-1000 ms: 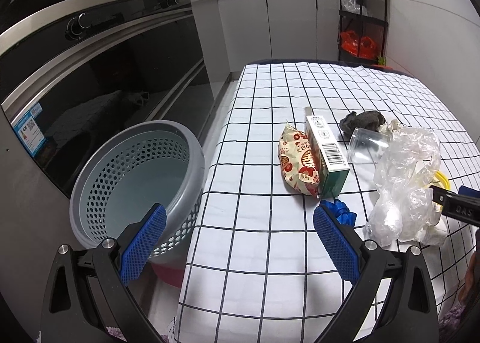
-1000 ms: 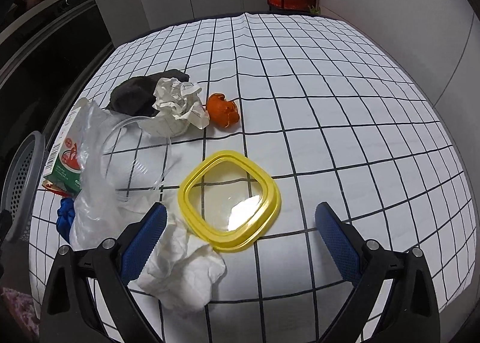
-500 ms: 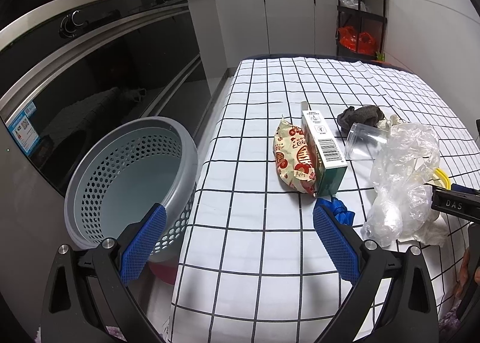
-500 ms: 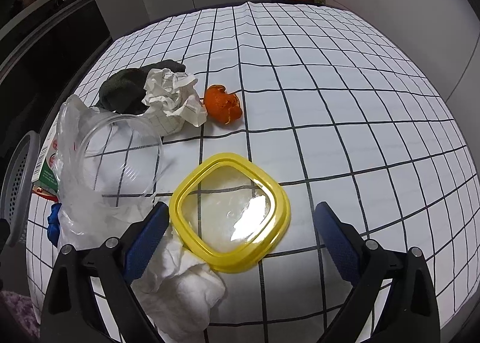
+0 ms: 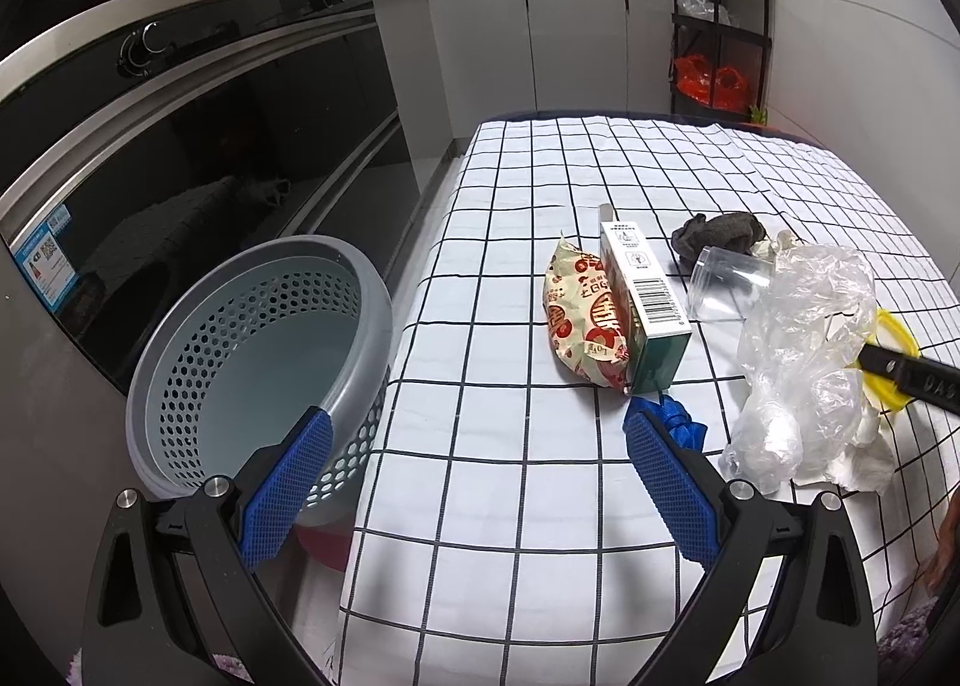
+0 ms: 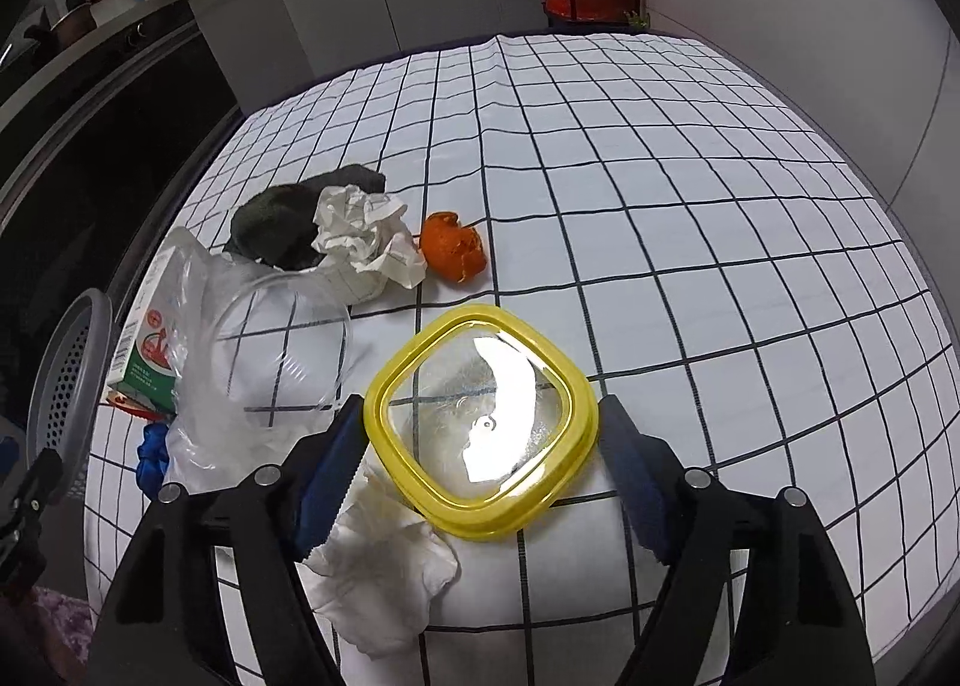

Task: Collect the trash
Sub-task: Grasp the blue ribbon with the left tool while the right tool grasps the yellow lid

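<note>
While the right gripper closes around the yellow lid, its pads flank the lid's opposite corners, seemingly not yet pressing. The lid lies flat near the table's near edge. The left gripper, gaping and empty, hovers over the left edge beside the basket.

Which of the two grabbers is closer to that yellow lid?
The right. The right gripper straddles the yellow lid, its jaws closing around it. The left gripper hangs open near the table's edge beside the grey basket, well away from it.
</note>
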Demonstrator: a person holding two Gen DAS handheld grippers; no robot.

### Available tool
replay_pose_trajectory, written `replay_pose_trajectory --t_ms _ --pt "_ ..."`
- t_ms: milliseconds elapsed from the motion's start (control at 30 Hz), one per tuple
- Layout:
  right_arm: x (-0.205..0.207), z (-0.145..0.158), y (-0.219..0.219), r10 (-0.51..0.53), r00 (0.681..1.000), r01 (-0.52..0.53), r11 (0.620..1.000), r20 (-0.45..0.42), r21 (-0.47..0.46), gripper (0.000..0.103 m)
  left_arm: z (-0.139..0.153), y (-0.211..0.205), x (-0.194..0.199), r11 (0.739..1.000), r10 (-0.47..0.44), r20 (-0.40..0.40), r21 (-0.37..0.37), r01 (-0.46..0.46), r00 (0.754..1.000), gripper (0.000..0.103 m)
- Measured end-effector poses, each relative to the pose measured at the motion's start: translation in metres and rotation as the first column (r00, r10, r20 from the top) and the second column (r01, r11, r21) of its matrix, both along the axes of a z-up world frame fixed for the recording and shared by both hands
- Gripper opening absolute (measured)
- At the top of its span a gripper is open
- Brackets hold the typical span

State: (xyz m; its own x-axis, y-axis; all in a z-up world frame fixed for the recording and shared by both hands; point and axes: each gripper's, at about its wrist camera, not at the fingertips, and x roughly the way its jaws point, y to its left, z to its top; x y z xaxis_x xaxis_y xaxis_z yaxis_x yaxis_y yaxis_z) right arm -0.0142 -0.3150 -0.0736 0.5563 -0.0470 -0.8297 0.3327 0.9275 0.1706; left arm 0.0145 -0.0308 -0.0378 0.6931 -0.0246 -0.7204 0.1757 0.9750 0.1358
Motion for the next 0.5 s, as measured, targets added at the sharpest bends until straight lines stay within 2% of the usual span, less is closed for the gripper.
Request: replay_pose_trajectory --t_ms 300,500 --pt "-0.013 0.020 0.005 0.010 0.999 -0.010 1.000 0.052 -0.004 0.074 -0.014 -0.015 0.000 0.997 -0.047 -0.056 -0.057 0.044 0.997 0.097" --pt "-0.013 0.022 0.004 0.016 0.998 -0.017 1.000 0.054 0.016 0.074 -0.028 -0.028 0.003 0.994 -0.080 -0.096 -0.084 0.072 0.992 0.097"
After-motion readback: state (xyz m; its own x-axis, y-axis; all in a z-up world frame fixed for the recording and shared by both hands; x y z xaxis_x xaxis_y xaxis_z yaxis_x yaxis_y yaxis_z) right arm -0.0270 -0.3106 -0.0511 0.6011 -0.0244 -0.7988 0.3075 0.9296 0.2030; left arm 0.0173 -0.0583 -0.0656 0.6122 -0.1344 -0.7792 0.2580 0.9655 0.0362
